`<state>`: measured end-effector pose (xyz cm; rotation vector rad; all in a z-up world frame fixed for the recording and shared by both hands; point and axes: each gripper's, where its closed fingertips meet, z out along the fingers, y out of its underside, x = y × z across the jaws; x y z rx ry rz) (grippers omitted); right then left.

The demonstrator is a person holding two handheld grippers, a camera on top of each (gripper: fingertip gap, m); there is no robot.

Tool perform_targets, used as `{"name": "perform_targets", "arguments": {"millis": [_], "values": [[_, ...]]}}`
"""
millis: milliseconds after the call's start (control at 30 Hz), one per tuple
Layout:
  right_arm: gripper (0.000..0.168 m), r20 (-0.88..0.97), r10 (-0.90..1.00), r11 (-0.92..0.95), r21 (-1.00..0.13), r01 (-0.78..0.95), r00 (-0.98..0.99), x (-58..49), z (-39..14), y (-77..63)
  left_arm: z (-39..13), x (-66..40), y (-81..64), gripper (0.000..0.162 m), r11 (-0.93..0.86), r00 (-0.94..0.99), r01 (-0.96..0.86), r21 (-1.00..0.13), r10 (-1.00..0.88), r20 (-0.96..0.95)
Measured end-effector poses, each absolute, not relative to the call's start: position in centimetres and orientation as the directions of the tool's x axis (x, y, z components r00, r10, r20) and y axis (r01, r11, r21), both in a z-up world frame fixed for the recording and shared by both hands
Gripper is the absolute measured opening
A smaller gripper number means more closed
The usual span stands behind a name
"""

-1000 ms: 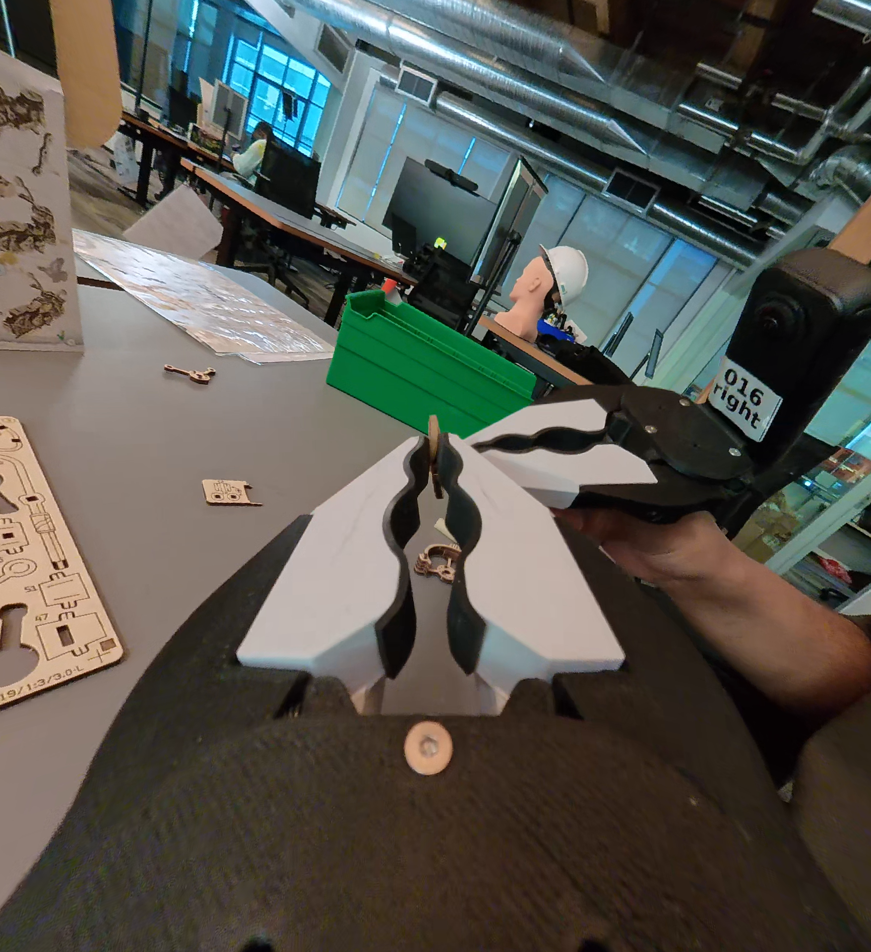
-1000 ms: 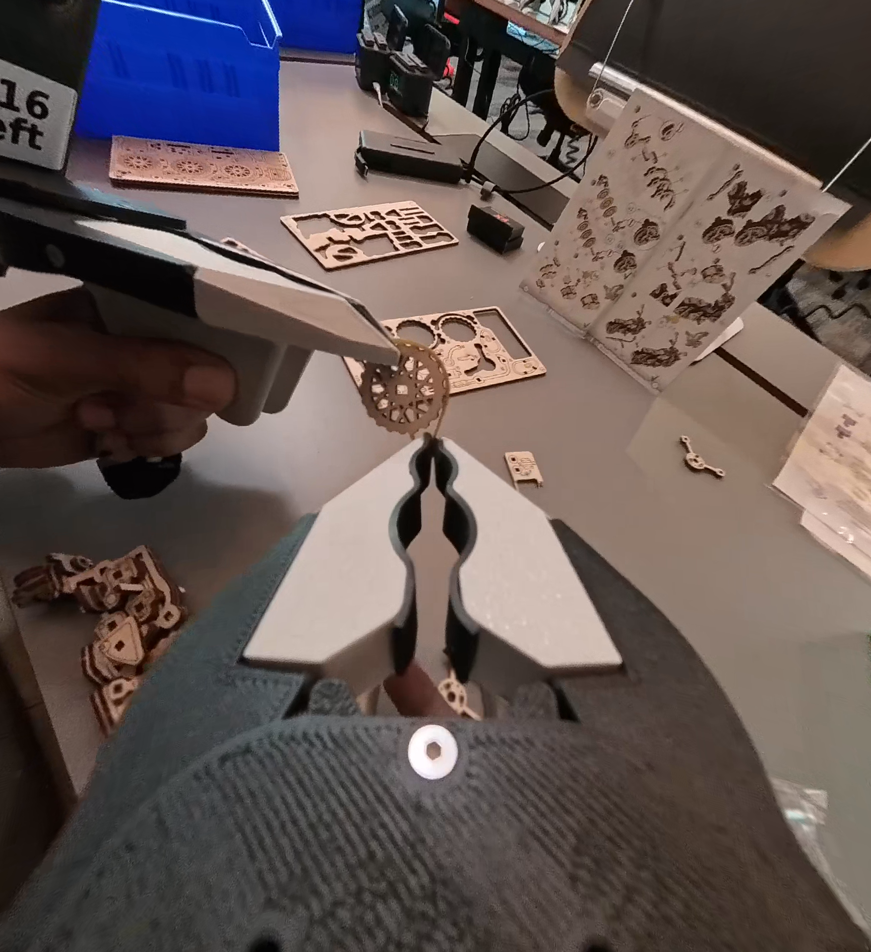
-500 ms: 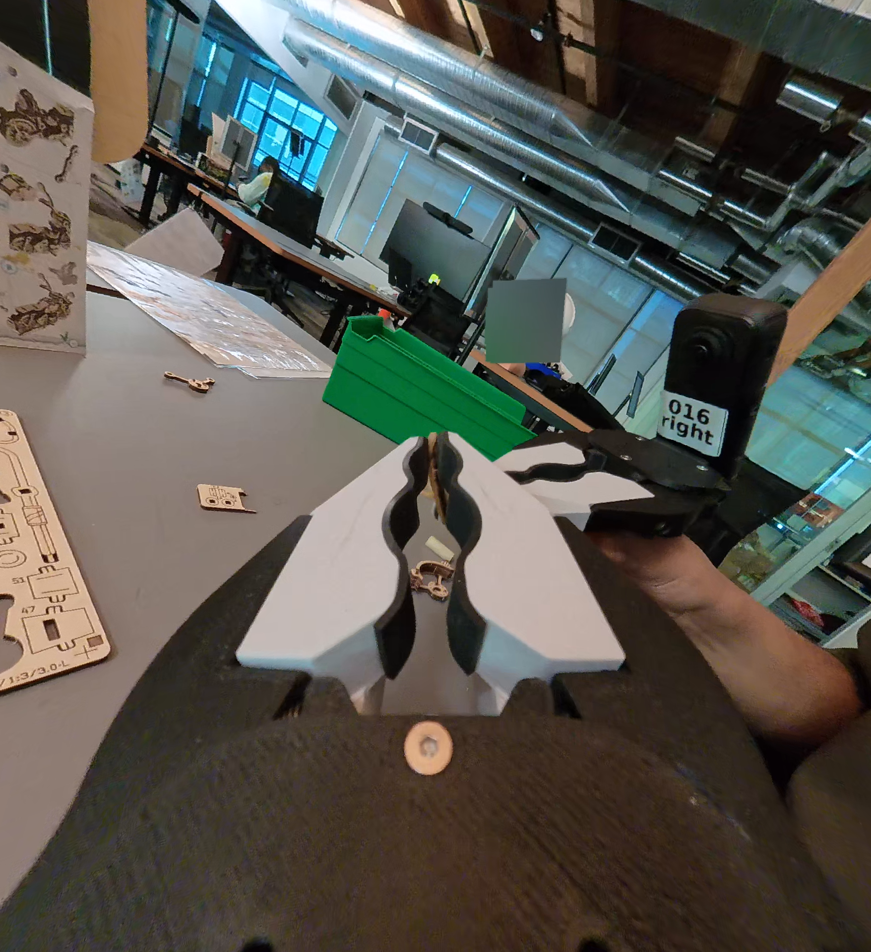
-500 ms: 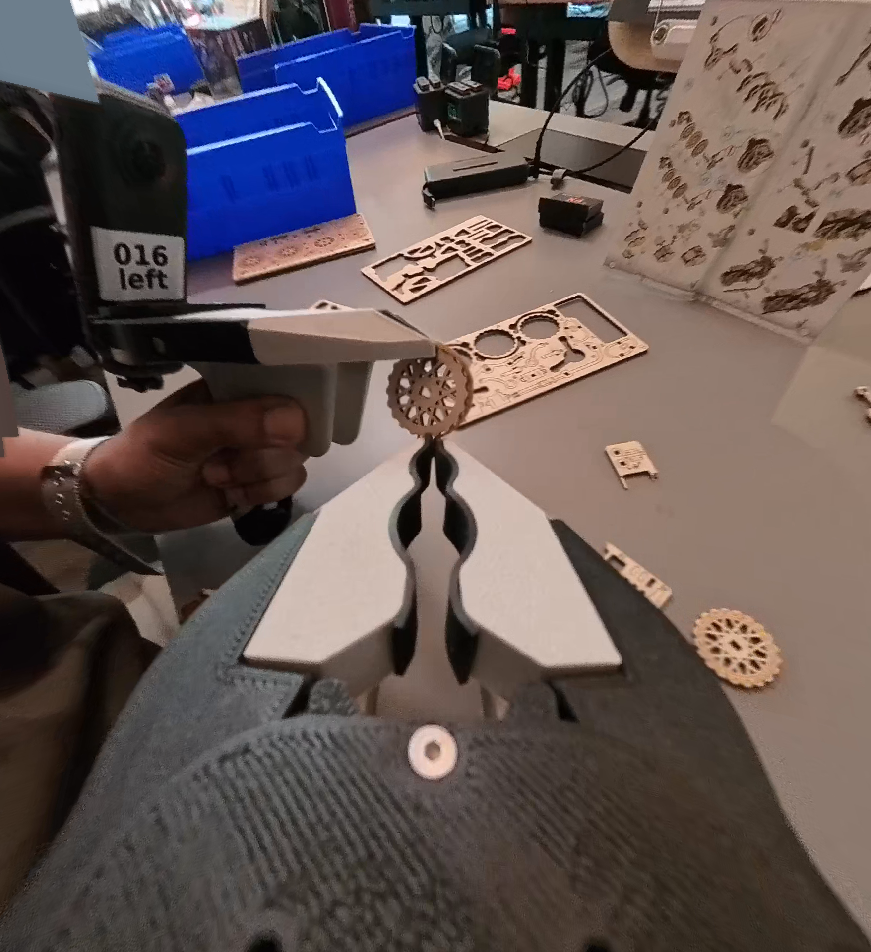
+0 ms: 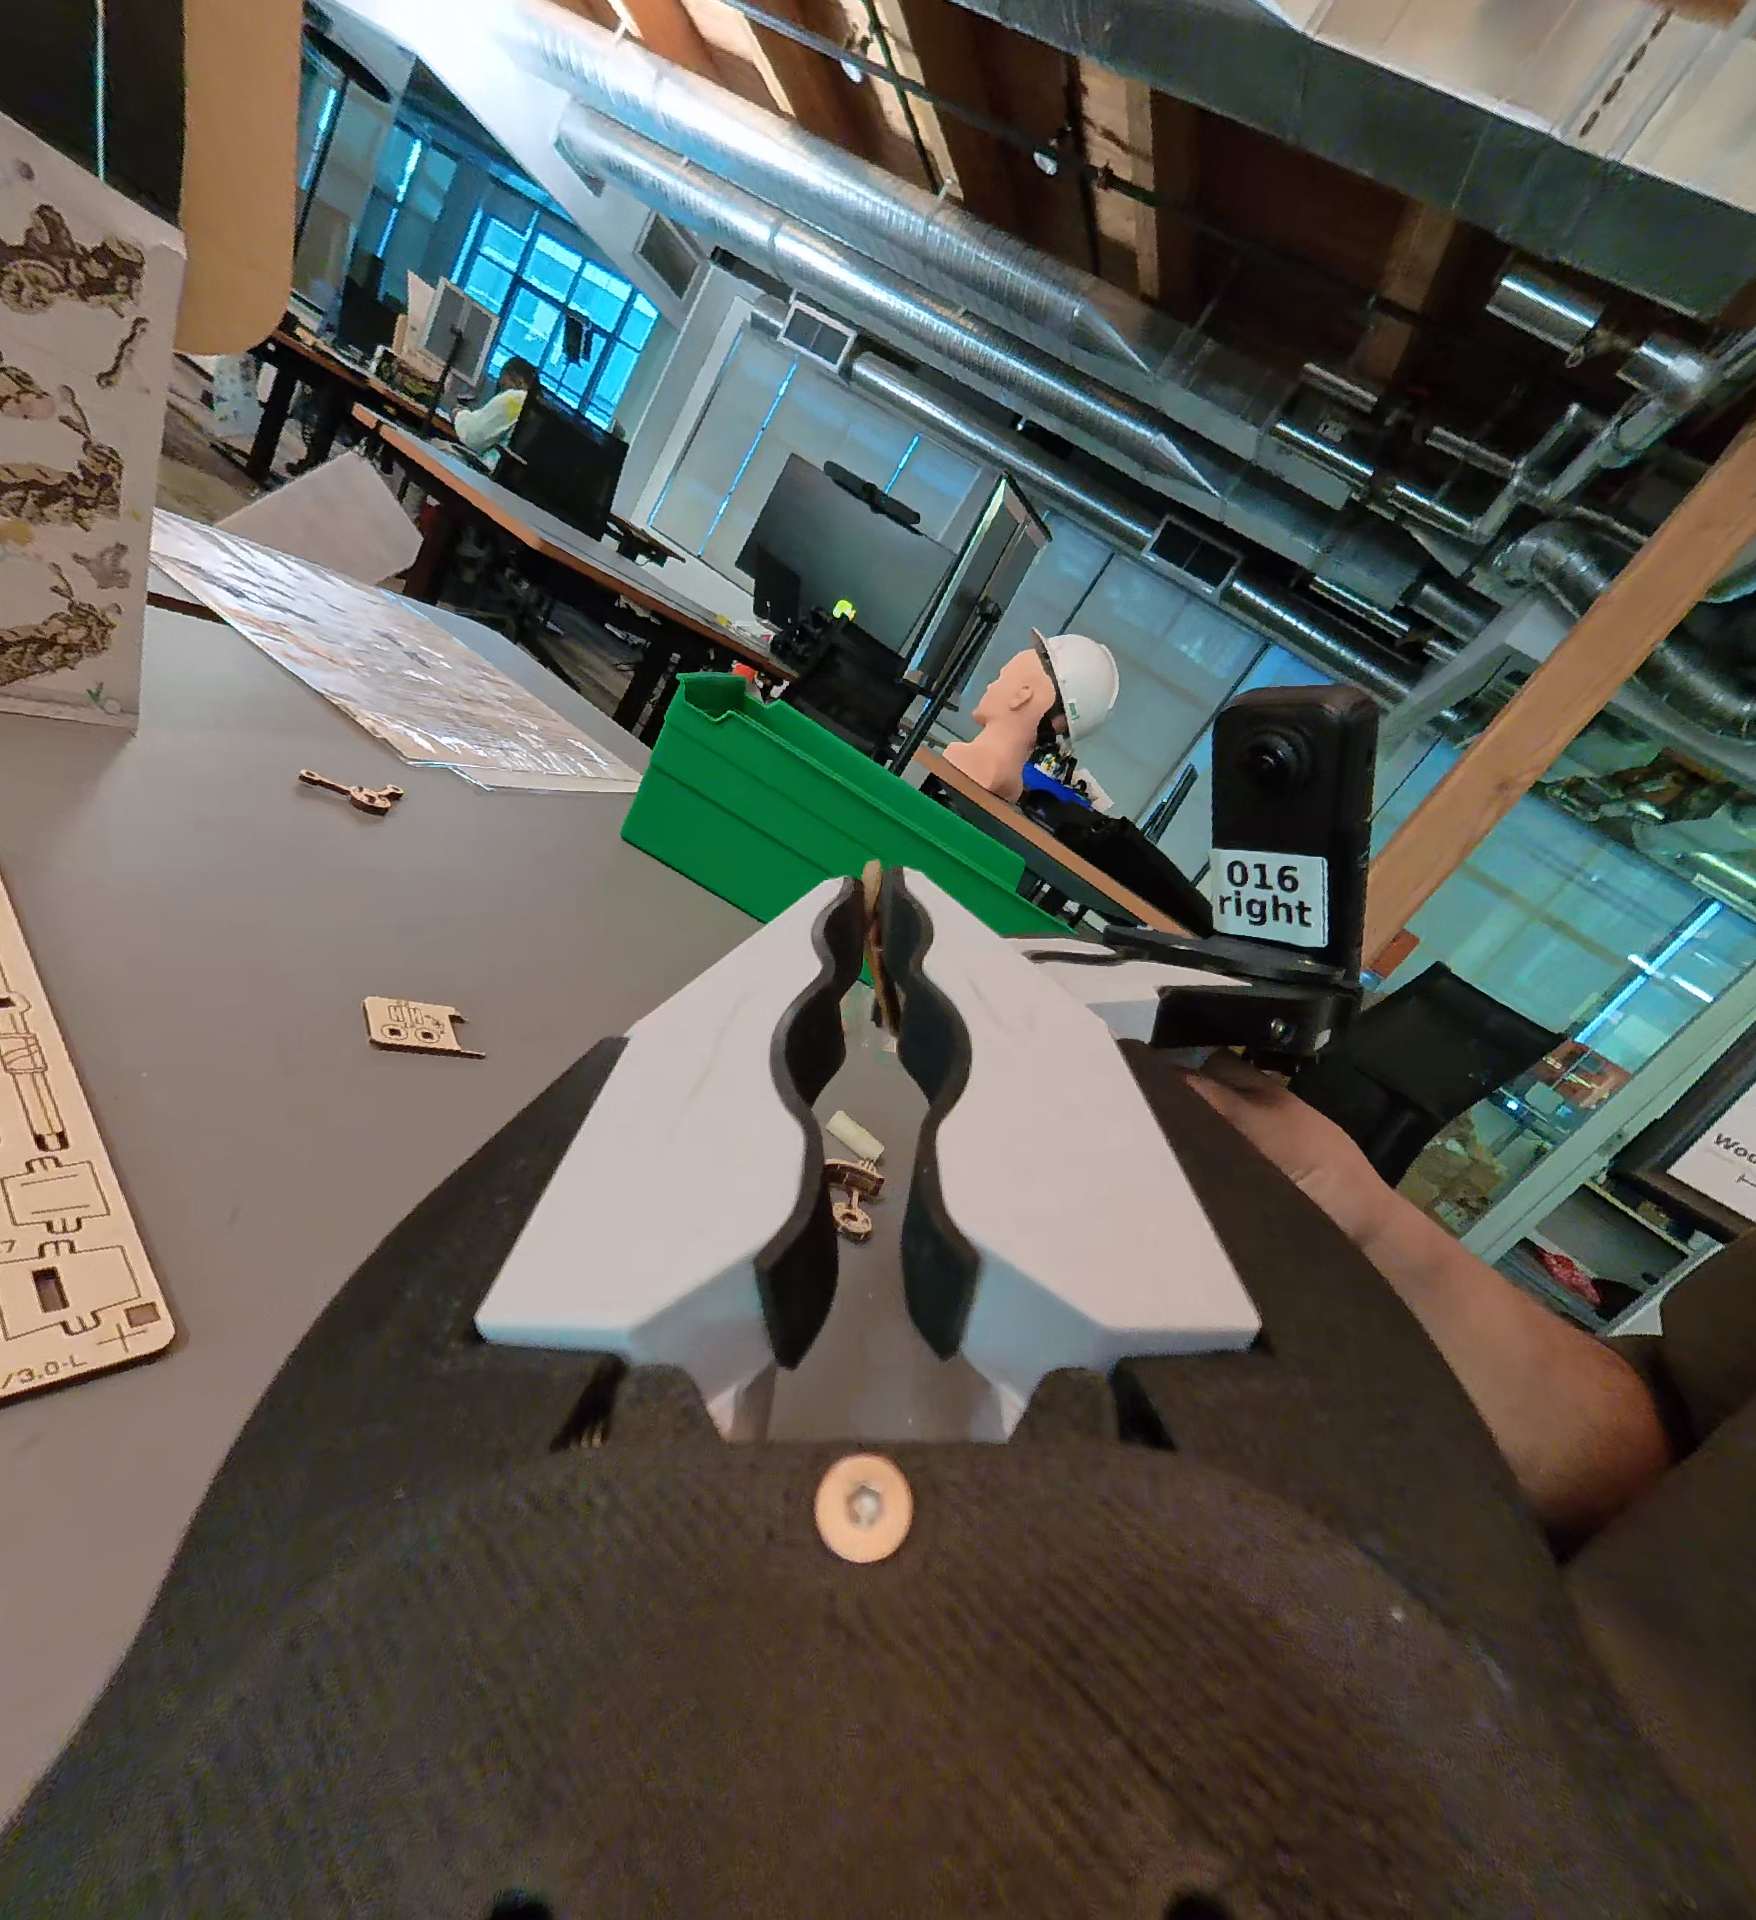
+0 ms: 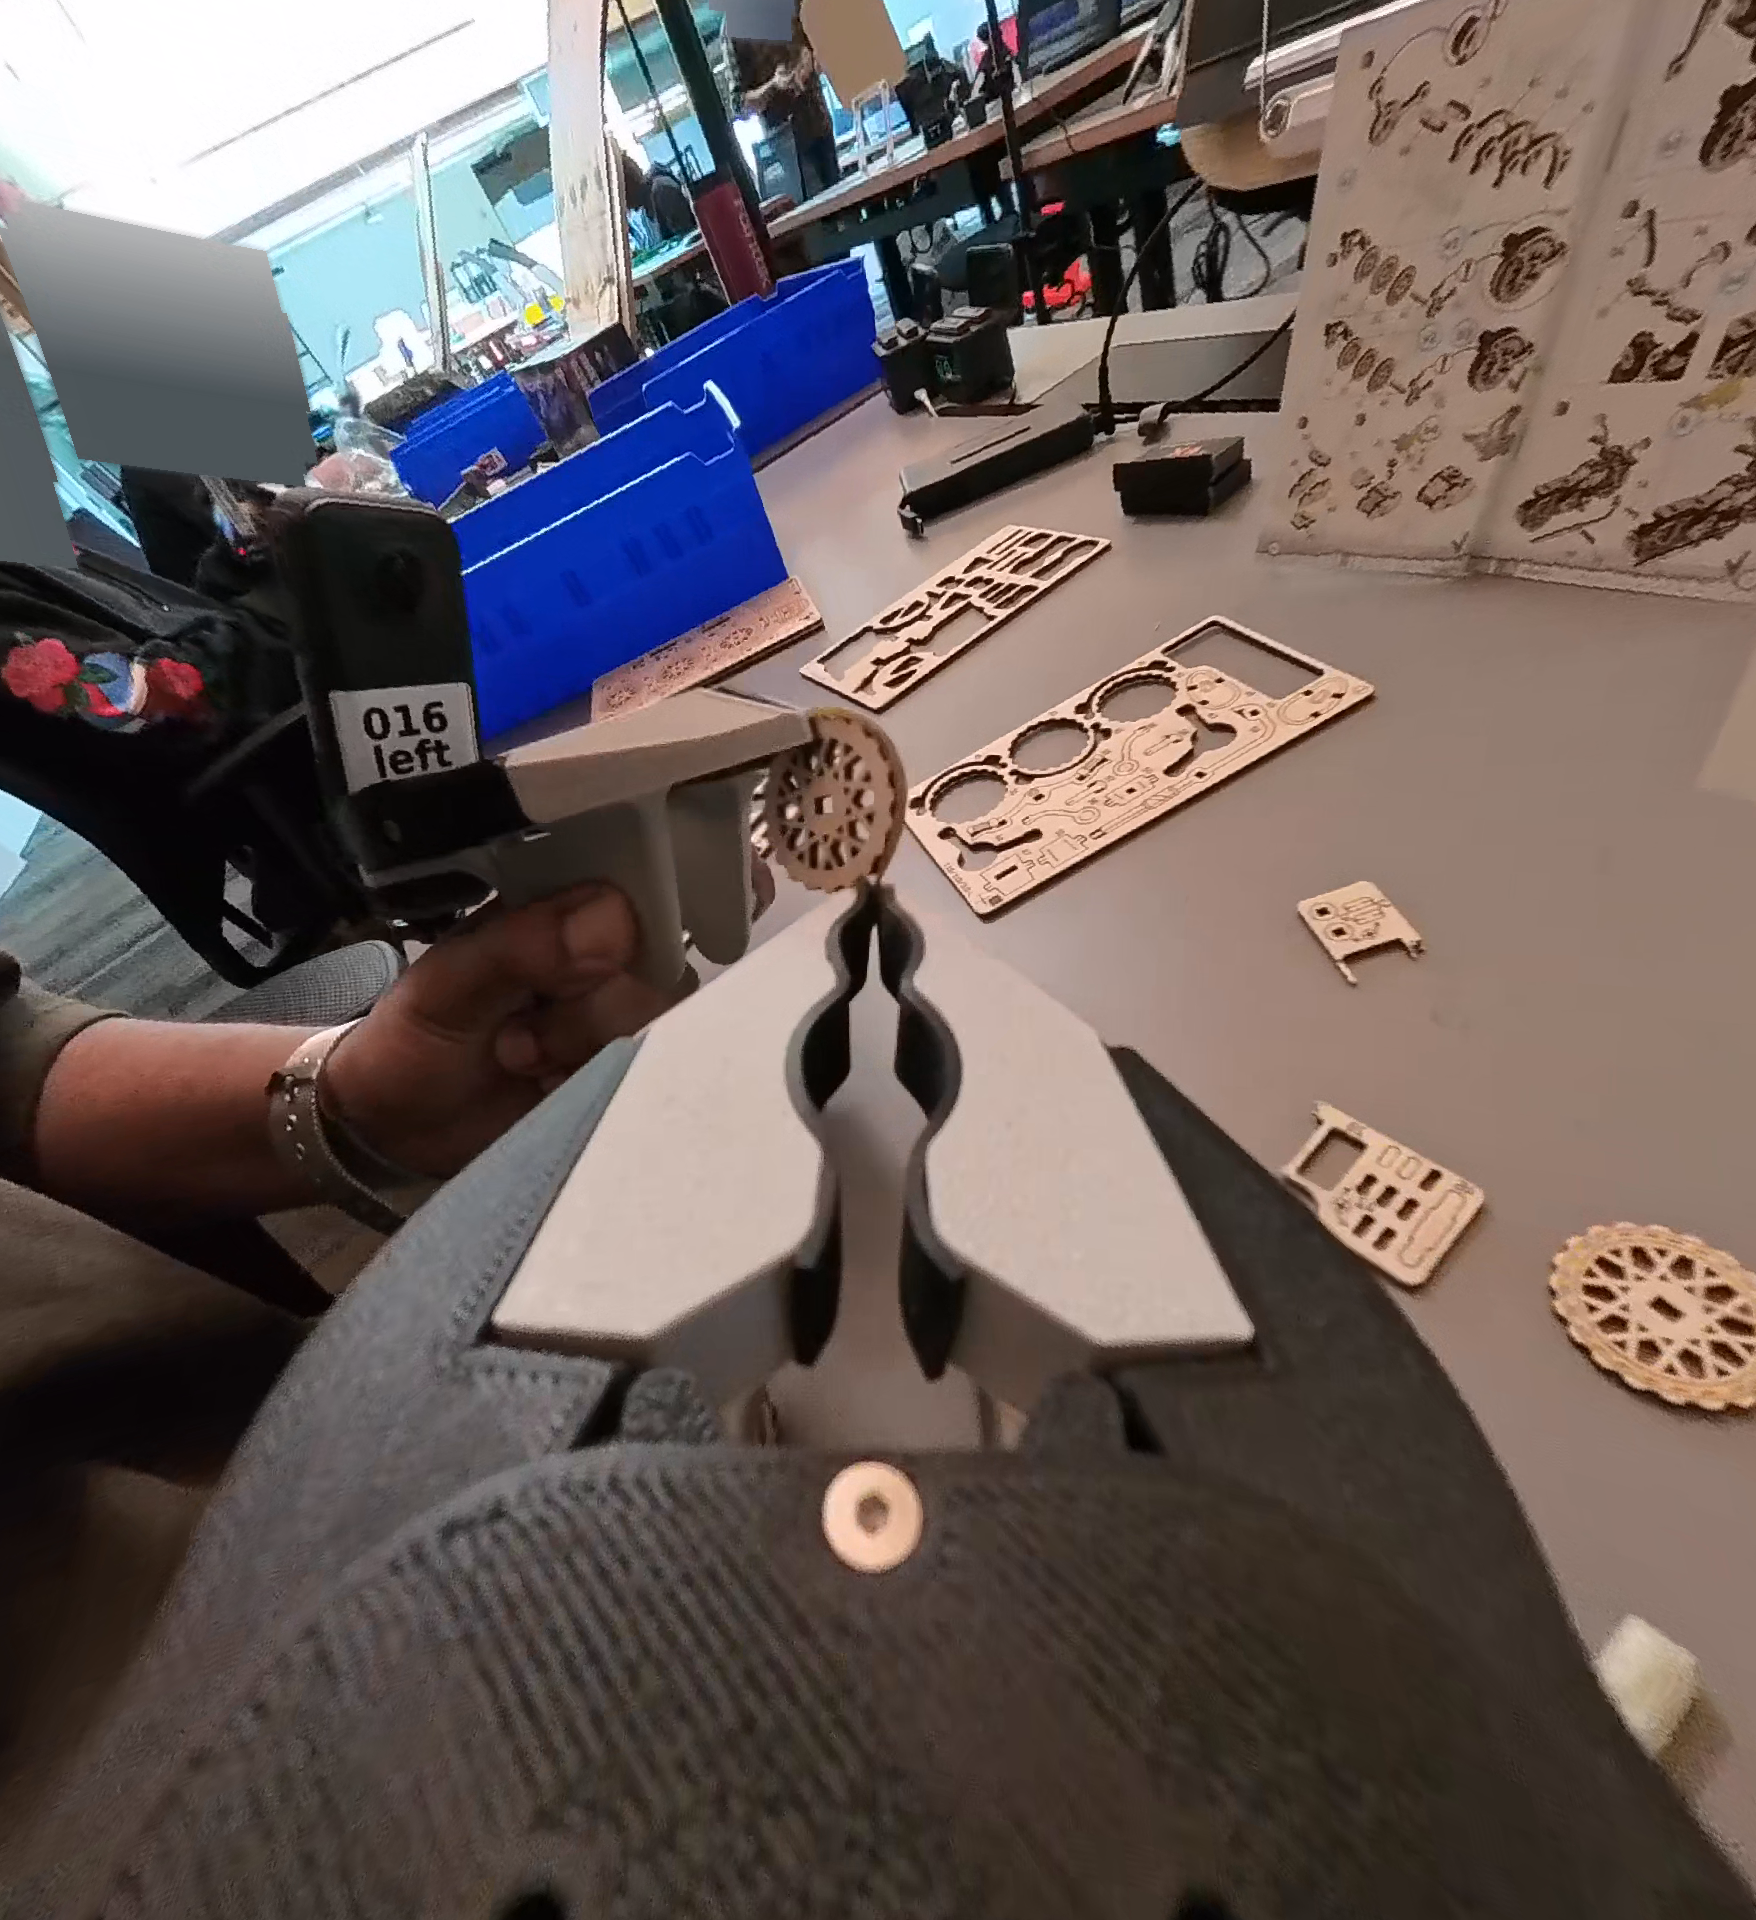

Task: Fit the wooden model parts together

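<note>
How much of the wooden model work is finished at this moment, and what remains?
Done: several parts are punched out of the cut sheet. In hand: the left gripper is shut on a gear wheel, the shut right gripper touching its lower edge. Left: a second gear and small pieces lie loose on the table.
</note>
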<state>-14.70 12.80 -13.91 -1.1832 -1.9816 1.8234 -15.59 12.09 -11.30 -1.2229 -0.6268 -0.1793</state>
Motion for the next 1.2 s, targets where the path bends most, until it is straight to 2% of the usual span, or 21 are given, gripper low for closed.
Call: {"name": "perform_targets", "arguments": {"millis": [233,1200], "values": [[0.0,-0.193,0.745,0.025,-0.949,0.315,-0.639,-15.1,-13.5,13.5,-11.1,-15.3,12.1,0.001,0.372,0.813,0.464,-0.804,0.18,0.553],[0.0,-0.039,0.817,0.081,-0.98,0.18,-0.576,-15.6,-11.7,14.8,-11.3,-14.5,12.6,0.001,0.387,0.783,0.515,-0.765,0.15,0.603]]}}
